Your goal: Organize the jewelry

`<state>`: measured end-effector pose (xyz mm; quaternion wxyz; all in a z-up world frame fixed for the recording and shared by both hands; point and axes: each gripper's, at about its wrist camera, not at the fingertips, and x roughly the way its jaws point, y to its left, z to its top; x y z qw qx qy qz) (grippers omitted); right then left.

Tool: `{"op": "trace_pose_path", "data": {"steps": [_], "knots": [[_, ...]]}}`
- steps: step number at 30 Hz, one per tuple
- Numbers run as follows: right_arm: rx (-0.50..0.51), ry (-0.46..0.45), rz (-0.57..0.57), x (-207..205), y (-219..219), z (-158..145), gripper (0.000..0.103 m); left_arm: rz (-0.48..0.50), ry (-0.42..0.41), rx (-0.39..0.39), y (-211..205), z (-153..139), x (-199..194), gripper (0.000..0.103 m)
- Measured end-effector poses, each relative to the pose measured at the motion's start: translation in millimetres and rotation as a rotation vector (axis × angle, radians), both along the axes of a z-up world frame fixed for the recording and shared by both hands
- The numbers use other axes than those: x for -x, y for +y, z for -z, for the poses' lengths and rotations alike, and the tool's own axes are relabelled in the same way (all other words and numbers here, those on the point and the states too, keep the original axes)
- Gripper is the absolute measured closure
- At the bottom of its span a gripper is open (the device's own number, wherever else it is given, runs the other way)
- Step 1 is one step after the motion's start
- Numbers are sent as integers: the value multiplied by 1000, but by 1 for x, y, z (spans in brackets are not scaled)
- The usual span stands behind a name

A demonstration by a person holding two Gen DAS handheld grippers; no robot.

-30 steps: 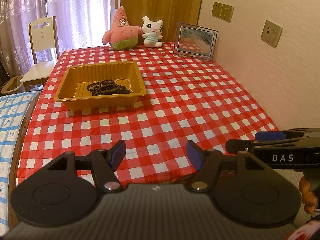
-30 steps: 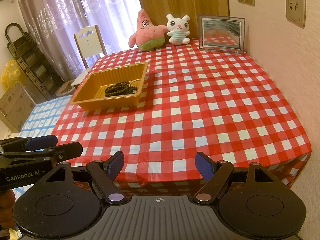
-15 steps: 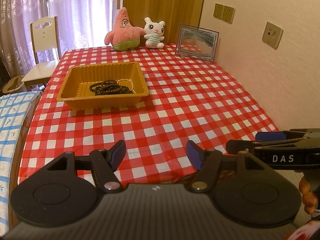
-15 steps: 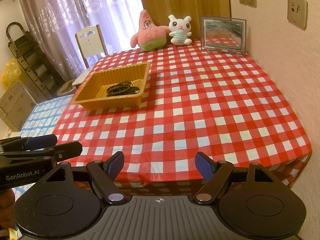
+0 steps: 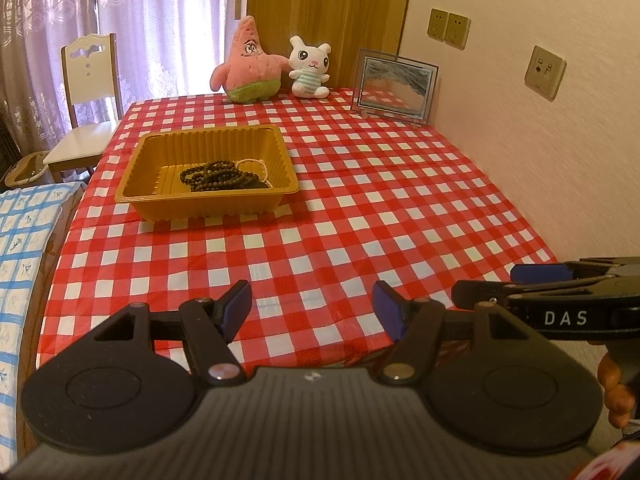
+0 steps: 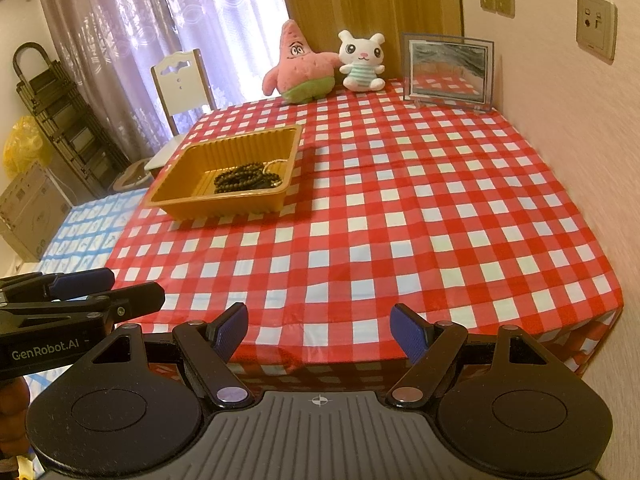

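Item: yellow tray (image 5: 208, 200) on the left half of the checked tablecloth (image 5: 380, 216), holding dark bead strands (image 5: 220, 176) and what may be a pale thin chain, hard to make out. Left gripper (image 5: 312, 312) and right gripper (image 6: 320, 330) at the near table edge, jaws wide apart, holding nothing. Open cloth runs from the near edge to the tray and right to the wall; plush toys (image 5: 248, 68) and framed picture (image 5: 394, 86) line the far edge.

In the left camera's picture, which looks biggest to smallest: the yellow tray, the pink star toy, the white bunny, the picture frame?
1. Yellow tray, though it is nearest.
2. Pink star toy and picture frame: too alike to rank.
3. White bunny.
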<state>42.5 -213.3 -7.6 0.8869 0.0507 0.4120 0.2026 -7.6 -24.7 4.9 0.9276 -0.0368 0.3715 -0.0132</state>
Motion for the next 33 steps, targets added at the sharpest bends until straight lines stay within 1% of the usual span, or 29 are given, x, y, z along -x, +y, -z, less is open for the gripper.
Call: {"op": "trace_pose_path", "data": {"steps": [33], "knots": [[1,0,-3,0,0,1,25,-4,-6,4,3,-2,0,38]]}}
